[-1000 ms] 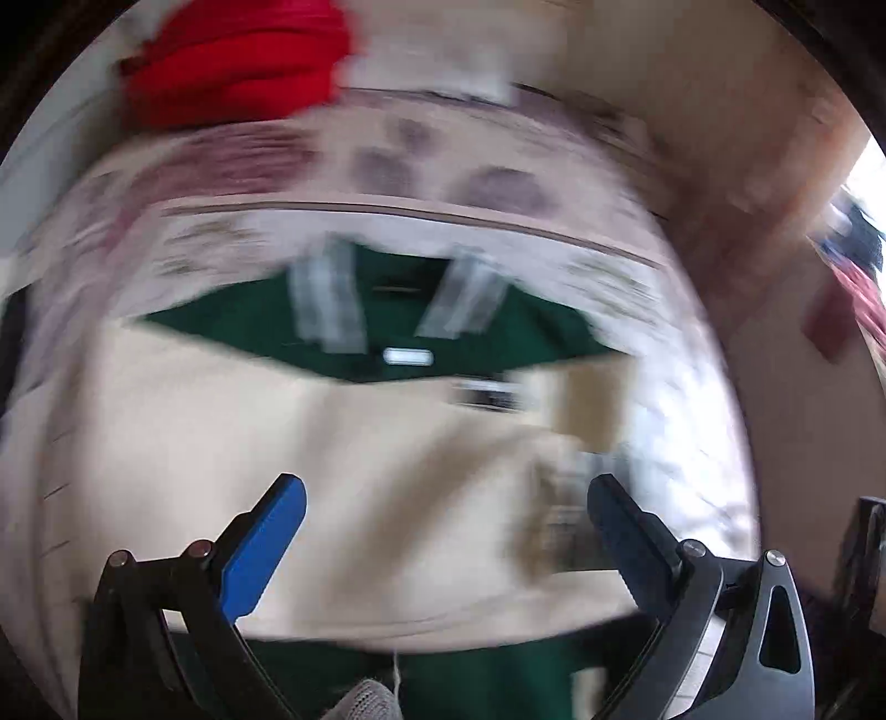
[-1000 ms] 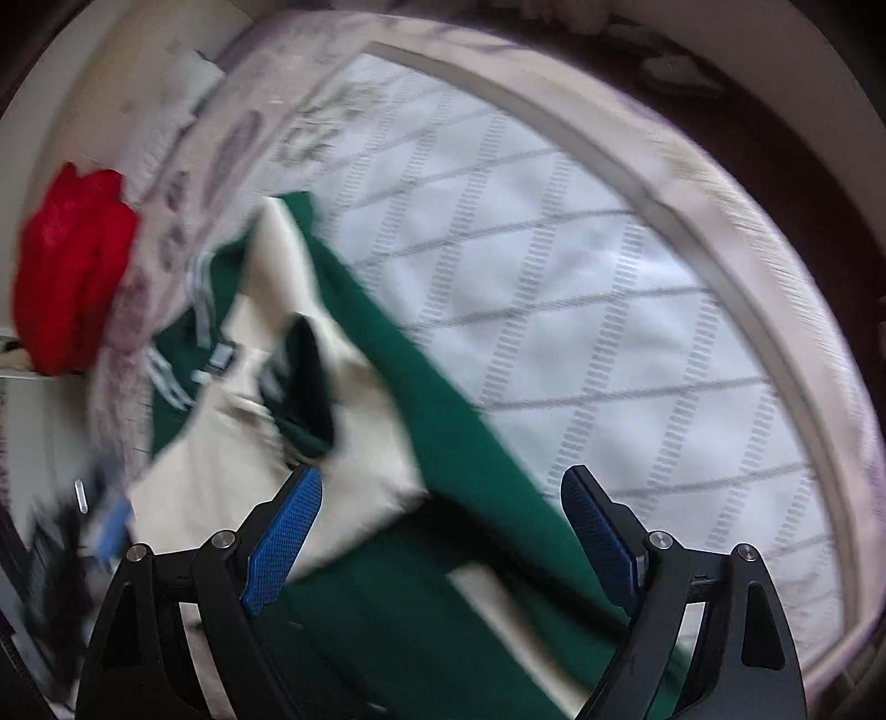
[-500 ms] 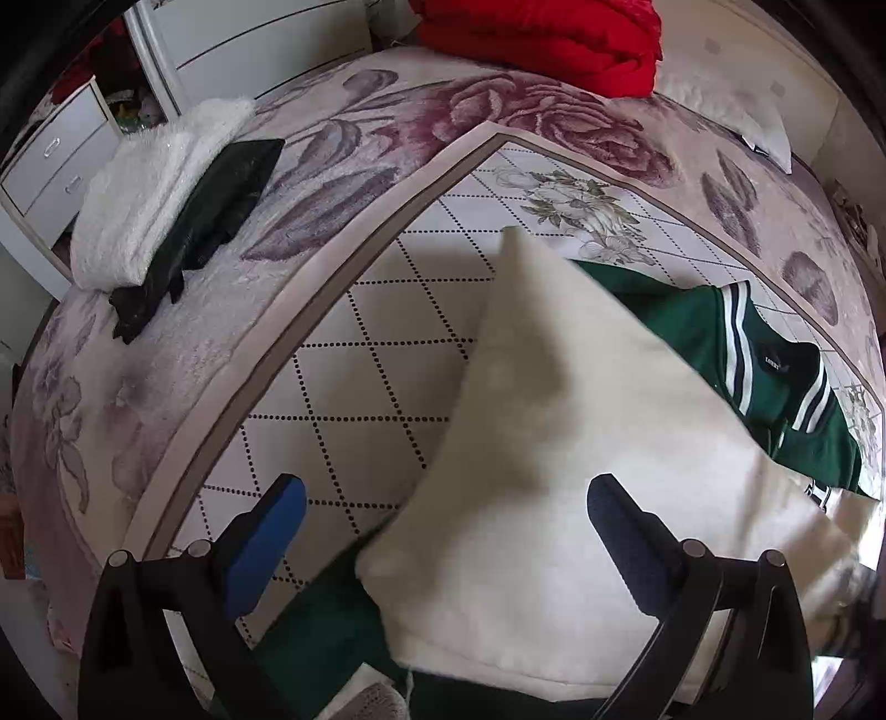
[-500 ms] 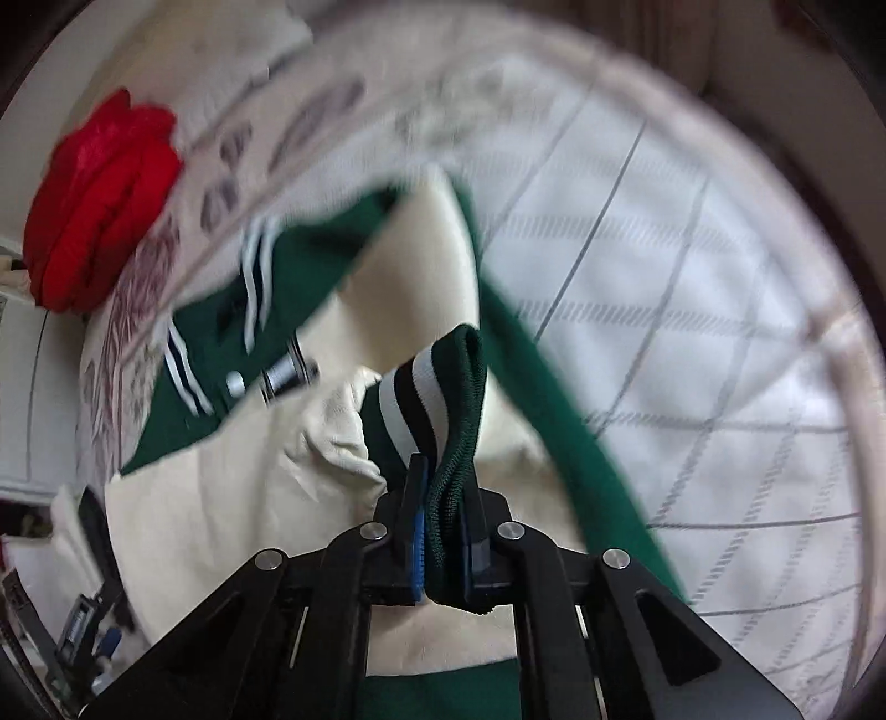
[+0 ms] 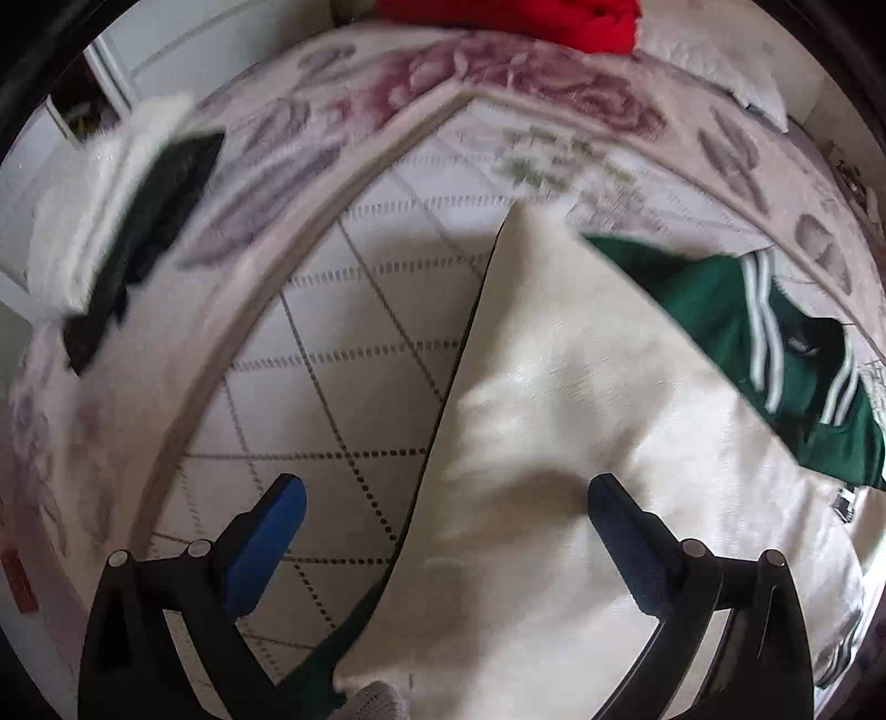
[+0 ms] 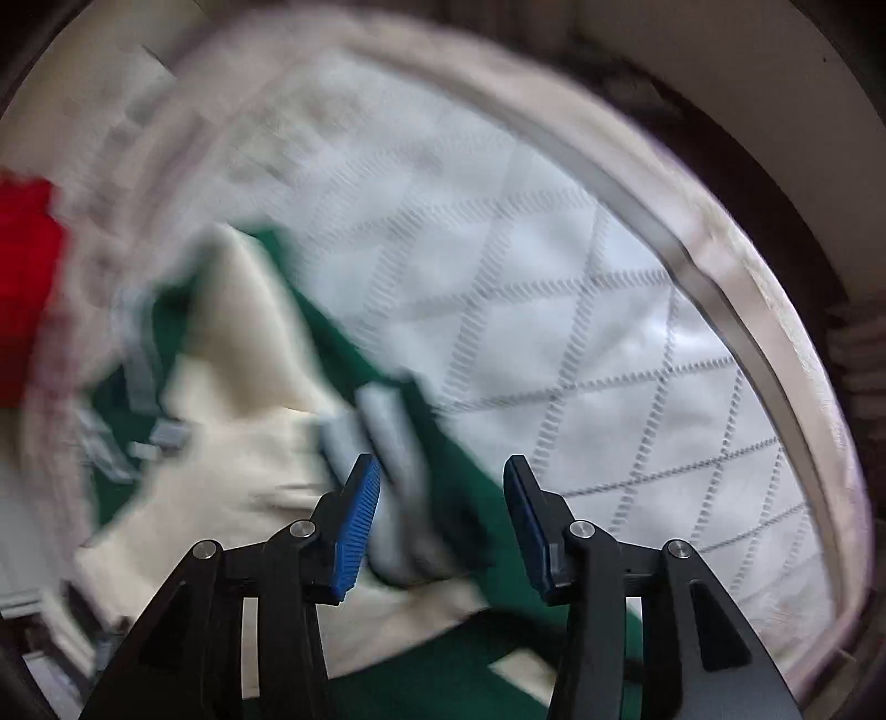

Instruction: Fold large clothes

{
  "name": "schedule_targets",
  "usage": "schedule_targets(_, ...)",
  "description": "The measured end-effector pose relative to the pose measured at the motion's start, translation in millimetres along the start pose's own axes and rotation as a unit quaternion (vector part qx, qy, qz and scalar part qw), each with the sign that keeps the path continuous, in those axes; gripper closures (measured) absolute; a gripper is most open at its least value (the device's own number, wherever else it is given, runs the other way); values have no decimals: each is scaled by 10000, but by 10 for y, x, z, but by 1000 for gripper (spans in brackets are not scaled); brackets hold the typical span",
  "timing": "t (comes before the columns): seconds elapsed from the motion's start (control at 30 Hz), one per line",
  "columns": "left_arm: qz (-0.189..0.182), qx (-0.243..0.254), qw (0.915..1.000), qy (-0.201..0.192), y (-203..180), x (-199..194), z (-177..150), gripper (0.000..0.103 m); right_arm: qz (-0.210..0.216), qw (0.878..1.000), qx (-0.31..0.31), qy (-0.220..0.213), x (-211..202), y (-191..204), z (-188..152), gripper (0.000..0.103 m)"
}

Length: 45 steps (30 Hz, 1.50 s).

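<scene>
A green and cream jacket (image 5: 581, 421) lies on the bed, its cream sleeve folded across the body and its green striped collar (image 5: 786, 343) at the right. My left gripper (image 5: 443, 531) is open and empty, hovering over the sleeve's left edge. In the blurred right wrist view, the jacket (image 6: 249, 399) lies at lower left. My right gripper (image 6: 440, 520) is open, and the striped green cuff (image 6: 387, 443) lies loose between and just beyond its fingers.
The quilted bedspread (image 5: 343, 354) has a floral border (image 5: 498, 83). A red garment (image 5: 526, 22) lies at the head of the bed. A white and a dark folded garment (image 5: 111, 232) lie at the left. The bed's edge (image 6: 764, 343) curves at the right.
My right gripper was shut on the striped cuff half a second ago; it has opened and the cuff has dropped onto the jacket. My left gripper has shifted slightly and stays open.
</scene>
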<state>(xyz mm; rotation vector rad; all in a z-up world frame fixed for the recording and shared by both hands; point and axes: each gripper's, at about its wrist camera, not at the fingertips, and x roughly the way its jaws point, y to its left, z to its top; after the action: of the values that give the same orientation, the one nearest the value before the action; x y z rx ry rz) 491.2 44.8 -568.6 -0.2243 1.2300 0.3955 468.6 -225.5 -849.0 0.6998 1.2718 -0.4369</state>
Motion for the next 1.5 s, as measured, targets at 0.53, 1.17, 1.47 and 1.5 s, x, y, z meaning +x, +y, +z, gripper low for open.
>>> schedule_targets(0.53,-22,364,9993,52,-75,116,-25,0,37,9776,-1638,1324,889,1175,-224,66)
schedule_targets(1.17,-134,1986,9665,1620,302,-159,-2742,0,79,9492,-1484,2772,360,135,-3358,86)
schedule_targets(1.47,-262,1970,9674,1568,387,-155,-2714,0,382,9533,-1662,2492,-176,458,-3744,94)
schedule_targets(1.5,-256,1969,9677,1552,417,-153,-2700,0,384,9490,-1817,2548,-172,507,-3786,94)
